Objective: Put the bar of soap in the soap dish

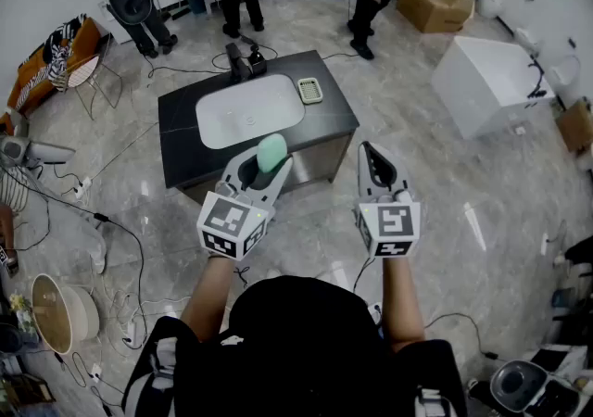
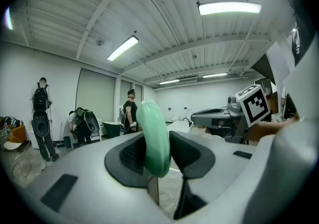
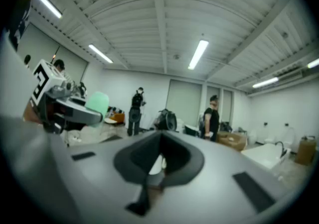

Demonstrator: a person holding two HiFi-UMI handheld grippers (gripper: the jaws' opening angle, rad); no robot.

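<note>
Pinched on edge in the left claw [image 1: 267, 168], short of the bench [image 1: 185, 142], the green bar of soap [image 2: 153, 138] could slip from that narrow hold and drop to the floor [image 1: 445, 221] before reaching the soap dish [image 1: 309, 90], with the right claw [image 1: 372, 154] pressed together, empty.

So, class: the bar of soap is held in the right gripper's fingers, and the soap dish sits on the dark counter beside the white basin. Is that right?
No. The bar of soap is held by the left gripper, not the right gripper, whose fingers are shut on nothing; the left gripper view shows it. The soap dish does sit on the dark counter beside the basin.
</note>
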